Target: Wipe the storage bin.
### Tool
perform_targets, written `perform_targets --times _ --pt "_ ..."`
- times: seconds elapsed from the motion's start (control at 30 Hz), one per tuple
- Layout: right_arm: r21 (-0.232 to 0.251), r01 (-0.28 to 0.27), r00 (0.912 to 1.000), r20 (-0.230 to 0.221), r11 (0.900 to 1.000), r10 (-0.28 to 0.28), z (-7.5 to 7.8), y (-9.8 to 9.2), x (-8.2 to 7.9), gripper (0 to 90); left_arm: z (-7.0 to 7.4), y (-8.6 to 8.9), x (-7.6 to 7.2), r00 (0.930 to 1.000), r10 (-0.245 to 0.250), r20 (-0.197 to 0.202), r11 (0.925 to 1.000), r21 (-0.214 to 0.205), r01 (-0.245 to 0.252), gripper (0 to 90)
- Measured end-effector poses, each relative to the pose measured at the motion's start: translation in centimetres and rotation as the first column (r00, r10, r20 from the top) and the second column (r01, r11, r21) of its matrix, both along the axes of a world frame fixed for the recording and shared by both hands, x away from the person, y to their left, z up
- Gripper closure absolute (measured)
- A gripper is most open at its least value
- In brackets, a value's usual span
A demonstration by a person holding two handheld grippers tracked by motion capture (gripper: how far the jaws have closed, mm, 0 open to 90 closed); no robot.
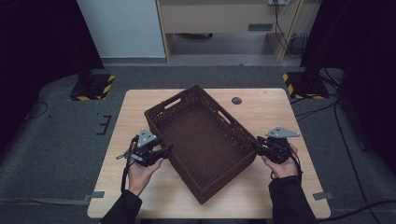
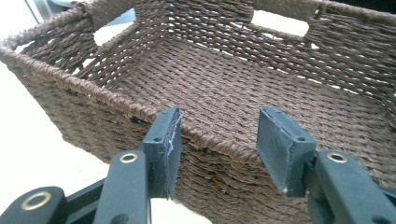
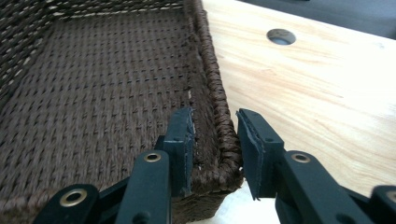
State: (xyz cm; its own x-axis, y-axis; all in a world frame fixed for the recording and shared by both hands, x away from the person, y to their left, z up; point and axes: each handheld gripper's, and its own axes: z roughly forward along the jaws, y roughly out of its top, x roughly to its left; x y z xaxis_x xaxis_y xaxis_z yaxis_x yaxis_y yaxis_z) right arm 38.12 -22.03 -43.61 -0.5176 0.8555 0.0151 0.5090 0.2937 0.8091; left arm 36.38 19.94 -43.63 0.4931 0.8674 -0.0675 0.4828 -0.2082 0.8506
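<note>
We have a brown woven basket (image 1: 201, 140) lying empty on the wooden table (image 1: 271, 112), roughly at its centre and turned askew: its long axis runs from the far-left corner of the table toward the near-right corner.

Left gripper (image 1: 161, 151) sits at the basket's long wall on the table's left side. In the left gripper view its jaws stand apart, the rim (image 2: 215, 140) crossing in front of them, neither pad pressing on it. We call it released.

Right gripper (image 1: 258, 145) is at the basket's corner nearest the table's right edge. In the right gripper view the jaws straddle the corner wall (image 3: 219, 135), one inside the basket, one outside. The gap looks nearly taken up, yet a sliver of space shows at the outer pad; we judge the pinch not yet firm.

Both hands flank the basket across its short axis, each about equally close. We judge the coming move a two-handed lift or turn, which needs the left jaws rotated to straddle the wall first.
</note>
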Motion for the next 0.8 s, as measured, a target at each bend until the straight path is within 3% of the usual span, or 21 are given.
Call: perform_targets --times 0.17,0.33,0.4,0.47,0.57,0.7,0.8 --pt "0.016 -0.013 0.9994 0.031 0.9998 0.013 0.1 0.0 0.8 65.0 -0.2 0.2 0.6 1.0 0.005 -0.001 1.0 -0.002 -0.005 50.5" --pt "0.006 -0.043 0.9984 0.037 0.9991 0.043 -0.5 0.4 1.6 76.7 -0.3 0.3 1.2 0.9998 0.016 0.011 0.9998 0.013 -0.016 50.7" --pt "0.02 -0.064 0.9978 0.018 0.9978 0.063 -0.7 0.4 1.6 81.1 -0.3 0.4 1.2 0.9998 0.015 0.014 0.9998 0.014 -0.015 50.5" --pt "0.006 -0.068 0.9976 0.016 0.9977 0.068 -0.7 0.6 1.3 81.3 -0.2 0.3 0.8 0.9996 0.017 0.02 0.9997 0.017 -0.018 50.5" --pt "0.026 -0.084 0.9965 -0.007 0.9962 0.084 -0.6 0.7 0.5 80.8 0.0 0.2 0.2 0.9998 0.001 0.02 0.9999 0.01 -0.001 48.9" --pt "0.017 -0.122 0.9923 -0.016 0.9923 0.123 -0.4 1.0 -0.4 77.0 -0.3 -0.1 0.1 0.9999 0.005 0.014 0.999 0.044 -0.006 49.4" --pt "0.039 -0.124 0.9923 0.008 0.9916 0.123 -0.2 1.0 -0.1 71.3 -0.3 0.3 0.5 0.9999 0.01 0.009 0.9996 0.025 -0.011 52.5"
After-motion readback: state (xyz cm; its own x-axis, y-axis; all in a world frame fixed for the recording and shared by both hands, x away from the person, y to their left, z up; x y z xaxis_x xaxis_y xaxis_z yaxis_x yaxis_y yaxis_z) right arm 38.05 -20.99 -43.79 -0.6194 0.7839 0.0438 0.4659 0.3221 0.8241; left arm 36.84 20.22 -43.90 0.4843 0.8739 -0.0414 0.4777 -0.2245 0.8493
